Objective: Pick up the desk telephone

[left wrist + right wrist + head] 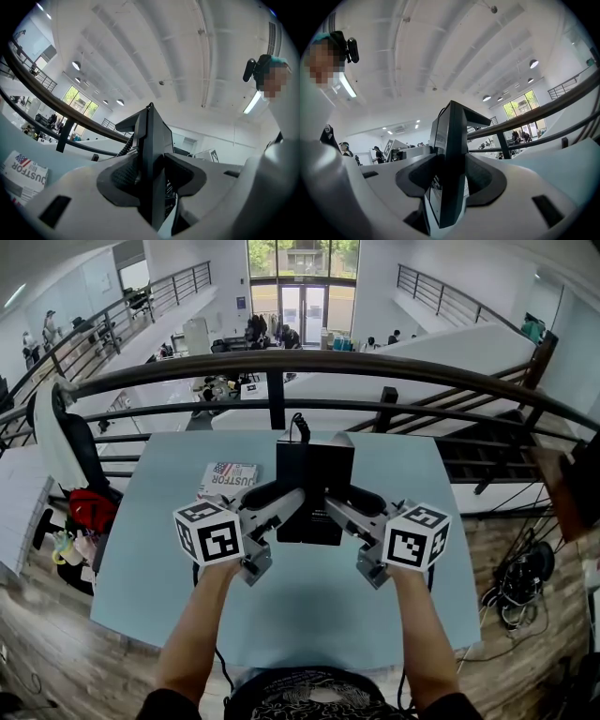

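Desk telephone (315,465) | left gripper (292,499) fingers (123,176) pinching it | right gripper (332,505) fingers (480,178) pinching it

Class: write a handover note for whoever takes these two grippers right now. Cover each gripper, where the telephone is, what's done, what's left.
Left gripper: jaws shut on the desk telephone, left side.
Right gripper: jaws shut on its right side.
Telephone: held between both, seemingly off the table; cord trails at its far end; booklet lies to its left.
Done: grasp, apparently lift.
To do: keep both grips even.
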Demonstrator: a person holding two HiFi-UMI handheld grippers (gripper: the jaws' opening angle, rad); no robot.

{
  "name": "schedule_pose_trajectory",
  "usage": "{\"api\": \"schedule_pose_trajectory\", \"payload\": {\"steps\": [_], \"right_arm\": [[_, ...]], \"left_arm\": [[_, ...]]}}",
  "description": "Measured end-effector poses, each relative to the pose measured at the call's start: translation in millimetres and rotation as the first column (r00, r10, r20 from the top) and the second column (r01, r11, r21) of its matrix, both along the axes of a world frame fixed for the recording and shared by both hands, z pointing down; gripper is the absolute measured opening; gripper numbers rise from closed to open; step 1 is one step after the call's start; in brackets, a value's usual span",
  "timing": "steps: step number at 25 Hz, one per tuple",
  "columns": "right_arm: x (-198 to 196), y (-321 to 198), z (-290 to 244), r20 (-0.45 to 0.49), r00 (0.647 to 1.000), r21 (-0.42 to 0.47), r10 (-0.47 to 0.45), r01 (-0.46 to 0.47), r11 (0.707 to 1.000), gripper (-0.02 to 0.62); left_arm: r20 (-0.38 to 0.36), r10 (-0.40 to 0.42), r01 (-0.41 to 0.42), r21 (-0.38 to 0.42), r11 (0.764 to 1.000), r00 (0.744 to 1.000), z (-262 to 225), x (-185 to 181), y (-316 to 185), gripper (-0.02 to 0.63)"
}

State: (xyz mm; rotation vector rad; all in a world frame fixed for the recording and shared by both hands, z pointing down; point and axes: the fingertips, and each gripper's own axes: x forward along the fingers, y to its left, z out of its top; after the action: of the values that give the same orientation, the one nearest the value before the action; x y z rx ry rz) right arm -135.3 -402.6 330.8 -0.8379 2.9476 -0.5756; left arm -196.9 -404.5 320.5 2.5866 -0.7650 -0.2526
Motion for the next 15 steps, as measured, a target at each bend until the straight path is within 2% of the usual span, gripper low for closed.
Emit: {"api": "schedule_pose_trajectory", "payload": {"steps": [15], "right_arm": [[1.7, 2.6, 0.6, -0.008, 1.0, 0.004, 0.013, -0.012, 1.0, 0.187]], "left_arm": [[-0.008, 0.009, -0.009, -0.011, 1.0, 1.0, 1.7, 1.9, 1.6, 0.169]]}}
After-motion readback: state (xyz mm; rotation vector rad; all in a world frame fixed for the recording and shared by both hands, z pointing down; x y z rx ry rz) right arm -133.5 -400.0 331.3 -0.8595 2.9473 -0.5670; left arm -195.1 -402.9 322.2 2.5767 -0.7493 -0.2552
